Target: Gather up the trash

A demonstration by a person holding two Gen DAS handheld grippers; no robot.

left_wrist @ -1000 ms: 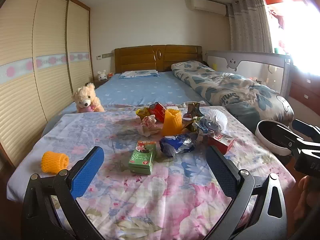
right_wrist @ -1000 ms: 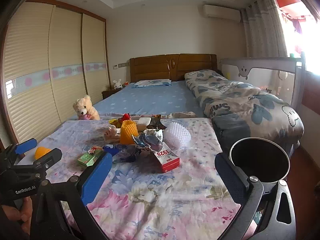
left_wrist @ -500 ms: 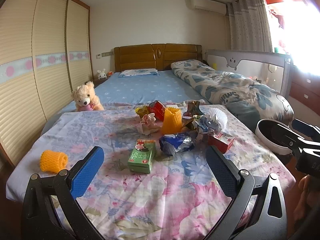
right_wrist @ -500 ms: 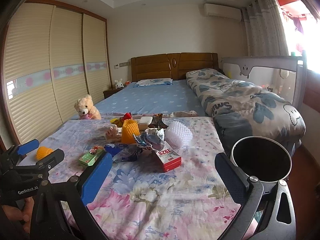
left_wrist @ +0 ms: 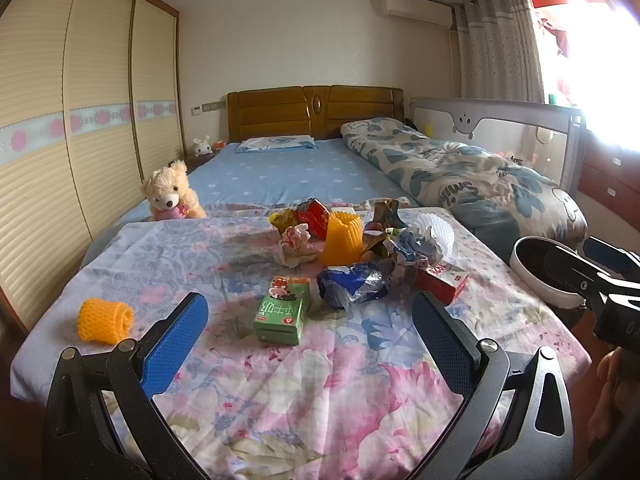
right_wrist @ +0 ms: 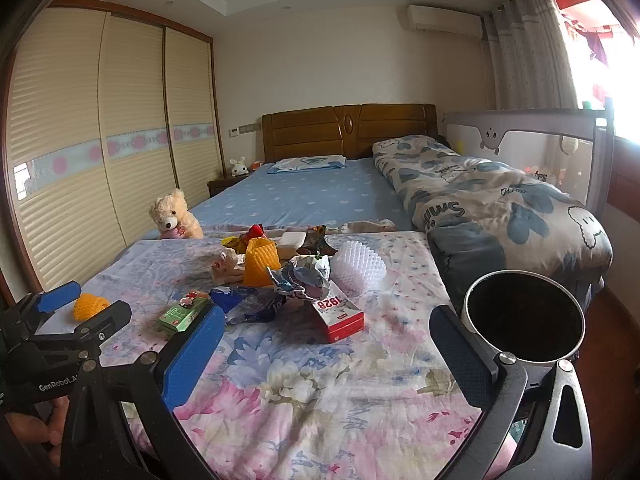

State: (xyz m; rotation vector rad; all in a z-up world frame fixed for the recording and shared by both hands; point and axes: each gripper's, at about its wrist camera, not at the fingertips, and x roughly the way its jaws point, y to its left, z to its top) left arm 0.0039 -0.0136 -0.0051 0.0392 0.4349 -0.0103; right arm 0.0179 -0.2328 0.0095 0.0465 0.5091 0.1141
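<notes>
Trash lies in a heap on the floral sheet [left_wrist: 320, 392]: a green carton [left_wrist: 282, 314], a blue crumpled wrapper [left_wrist: 354, 286], a red box [left_wrist: 440, 280], an upright orange foam net [left_wrist: 342, 236], white foam netting [right_wrist: 360, 270] and crumpled paper [left_wrist: 296, 240]. A second orange foam net [left_wrist: 105, 320] lies apart at the left. A round bin [right_wrist: 524, 322] stands off the bed's right edge. My left gripper [left_wrist: 310, 334] is open and empty, just short of the green carton. My right gripper [right_wrist: 326, 354] is open and empty, just short of the red box [right_wrist: 340, 316].
A teddy bear [left_wrist: 170, 194] sits at the left where the floral sheet meets the blue bed [left_wrist: 288, 176]. A rolled quilt [left_wrist: 460, 176] lies along the right. Wardrobe doors [left_wrist: 80, 140] line the left wall. A bed rail [left_wrist: 500, 128] stands at the right.
Both grippers have shifted a little toward the trash heap; the objects sit slightly nearer in both views. Nothing was taken hold of.
</notes>
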